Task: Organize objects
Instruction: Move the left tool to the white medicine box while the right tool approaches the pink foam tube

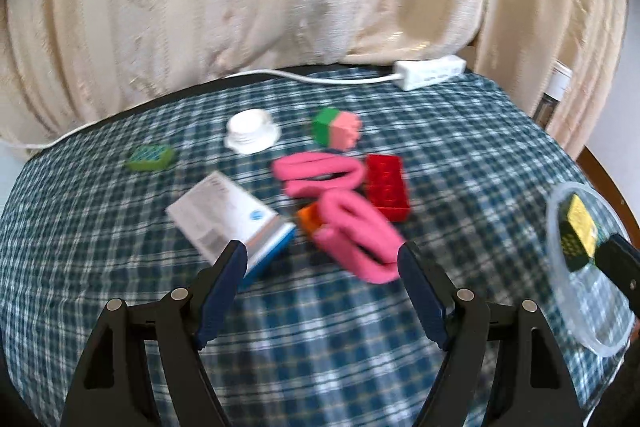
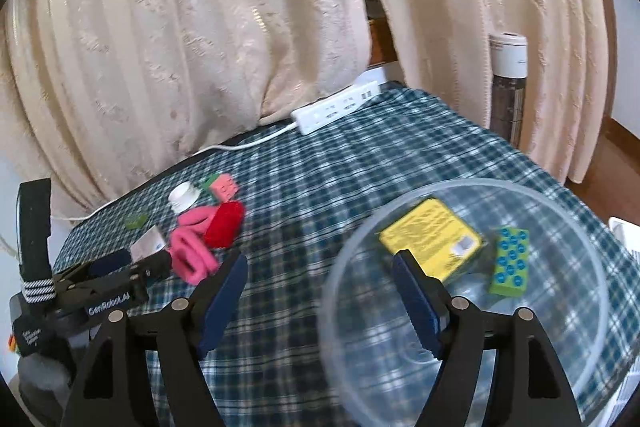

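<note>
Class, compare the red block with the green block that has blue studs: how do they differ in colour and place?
The red block is one colour; the green block carries blue studs. The red block lies on the checked cloth against pink bands; the green block sits inside the clear bowl beside a yellow box. Both are studded toy bricks, and no gripper holds either.

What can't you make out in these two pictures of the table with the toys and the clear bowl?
- Orange block, left wrist view: mostly covered by the pink foam loops, shape unclear.
- Print on the white and blue box, left wrist view: smeared by motion blur.
- Clear bowl, left wrist view: cut off by the right edge.
- Text on the yellow box, right wrist view: too small and blurred.
</note>
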`<state>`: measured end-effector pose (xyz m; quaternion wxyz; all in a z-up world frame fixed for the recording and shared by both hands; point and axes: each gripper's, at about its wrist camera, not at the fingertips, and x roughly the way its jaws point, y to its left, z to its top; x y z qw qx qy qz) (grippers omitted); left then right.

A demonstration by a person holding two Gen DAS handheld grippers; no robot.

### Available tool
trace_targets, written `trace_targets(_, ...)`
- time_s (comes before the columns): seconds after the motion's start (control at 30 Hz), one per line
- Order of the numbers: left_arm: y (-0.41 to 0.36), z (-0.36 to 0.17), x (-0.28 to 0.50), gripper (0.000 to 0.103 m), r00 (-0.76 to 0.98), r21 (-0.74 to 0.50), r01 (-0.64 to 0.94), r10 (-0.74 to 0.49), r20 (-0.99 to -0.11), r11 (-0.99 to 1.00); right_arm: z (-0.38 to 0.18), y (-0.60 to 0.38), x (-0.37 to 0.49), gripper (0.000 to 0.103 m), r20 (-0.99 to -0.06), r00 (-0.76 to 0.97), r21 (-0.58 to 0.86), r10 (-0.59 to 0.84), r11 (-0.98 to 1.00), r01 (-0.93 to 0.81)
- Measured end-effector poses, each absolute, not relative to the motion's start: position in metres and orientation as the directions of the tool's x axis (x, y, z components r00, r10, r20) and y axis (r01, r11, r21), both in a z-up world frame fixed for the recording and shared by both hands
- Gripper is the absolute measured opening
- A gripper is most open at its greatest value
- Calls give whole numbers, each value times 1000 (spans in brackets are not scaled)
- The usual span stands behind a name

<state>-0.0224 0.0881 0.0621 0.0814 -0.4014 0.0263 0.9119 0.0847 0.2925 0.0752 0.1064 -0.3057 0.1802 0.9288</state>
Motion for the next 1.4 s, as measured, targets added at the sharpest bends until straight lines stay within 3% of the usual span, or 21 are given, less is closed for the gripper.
trace_targets(0.93,-16,52,-47,79,-656,-34,-4,29,-754,-999,56,194,-1,80,-666,-737,217,-113,-975,-47)
trace_targets(1.4,-1,45,-49,79,-638,-46,-59,73,-766,-997,38,203,-23,80,-709,-700,198,-83,-977,-85)
